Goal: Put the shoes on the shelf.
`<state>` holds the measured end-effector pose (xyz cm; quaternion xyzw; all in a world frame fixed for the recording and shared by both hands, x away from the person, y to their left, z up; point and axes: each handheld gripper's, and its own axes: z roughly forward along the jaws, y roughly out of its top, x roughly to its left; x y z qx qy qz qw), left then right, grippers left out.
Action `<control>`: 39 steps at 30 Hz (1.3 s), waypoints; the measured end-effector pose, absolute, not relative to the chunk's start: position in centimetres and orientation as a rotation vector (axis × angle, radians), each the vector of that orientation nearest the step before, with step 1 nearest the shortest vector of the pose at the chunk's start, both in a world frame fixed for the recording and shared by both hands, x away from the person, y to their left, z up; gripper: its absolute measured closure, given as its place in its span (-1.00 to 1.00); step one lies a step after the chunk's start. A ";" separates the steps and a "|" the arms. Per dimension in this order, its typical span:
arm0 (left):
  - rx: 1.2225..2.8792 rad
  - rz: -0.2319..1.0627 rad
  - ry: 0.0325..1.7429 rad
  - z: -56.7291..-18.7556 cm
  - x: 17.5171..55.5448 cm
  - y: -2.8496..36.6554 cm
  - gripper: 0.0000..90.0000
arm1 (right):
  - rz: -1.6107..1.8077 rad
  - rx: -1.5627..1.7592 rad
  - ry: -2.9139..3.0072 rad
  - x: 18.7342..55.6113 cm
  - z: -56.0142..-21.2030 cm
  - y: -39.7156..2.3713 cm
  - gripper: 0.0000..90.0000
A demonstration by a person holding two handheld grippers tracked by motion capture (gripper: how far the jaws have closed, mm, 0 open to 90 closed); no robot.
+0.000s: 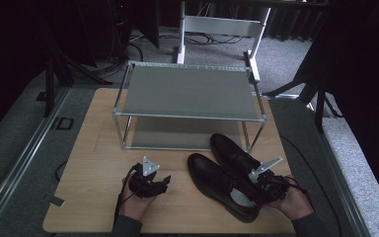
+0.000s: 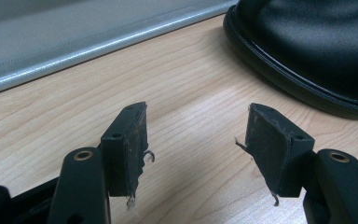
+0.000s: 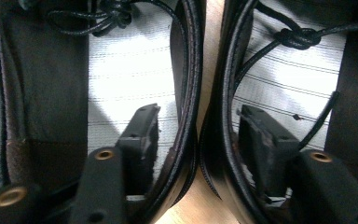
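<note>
Black glossy leather shoes (image 1: pixel 227 177) sit near the desk's (image 1: pixel 94 163) right edge; my right claw (image 3: pixel 198 140) straddles their adjoining collars, my left claw (image 2: pixel 196 140) wide over bare wood.

Left tongs (image 2: pixel 193 140) spread wide, low, right tongs (image 3: pixel 200 140) spread apart
</note>
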<state>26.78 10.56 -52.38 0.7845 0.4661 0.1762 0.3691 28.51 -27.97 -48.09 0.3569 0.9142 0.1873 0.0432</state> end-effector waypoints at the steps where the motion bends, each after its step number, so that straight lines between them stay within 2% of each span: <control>1: 2.013 0.453 1.196 -52.4 26.8 10.6 -0.12 | 0.577 1.099 2.795 28.5 -48.1 -28.0 0.16; 2: 2.013 0.453 1.196 -52.4 26.8 10.6 -0.12 | 0.594 1.104 2.809 28.6 -48.1 -28.0 0.36; 3: 2.012 0.454 1.196 -52.3 26.8 10.6 -0.12 | 0.594 1.104 2.809 28.6 -48.1 -28.0 0.36; 4: 2.011 0.454 1.195 -52.3 26.8 10.6 -0.12 | 0.603 1.119 2.812 28.6 -48.1 -27.9 0.53; 5: 2.008 0.455 1.195 -52.3 26.7 10.6 -0.12 | 0.603 1.119 2.812 28.6 -48.1 -27.9 0.53; 8: 2.006 0.459 1.195 -52.2 26.7 10.7 -0.12 | 0.604 1.139 2.781 28.6 -48.1 -27.8 0.71; 13: 2.002 0.460 1.201 -52.1 26.7 10.8 -0.12 | 0.657 1.171 2.741 28.5 -48.1 -28.1 0.77; 27: 2.006 0.460 1.198 -52.1 26.8 10.8 -0.12 | 0.742 1.190 2.650 28.2 -47.7 -28.1 0.79; 39: 1.999 0.466 1.197 -51.9 26.7 10.9 -0.12 | 0.829 1.133 2.604 28.2 -45.7 -26.4 0.79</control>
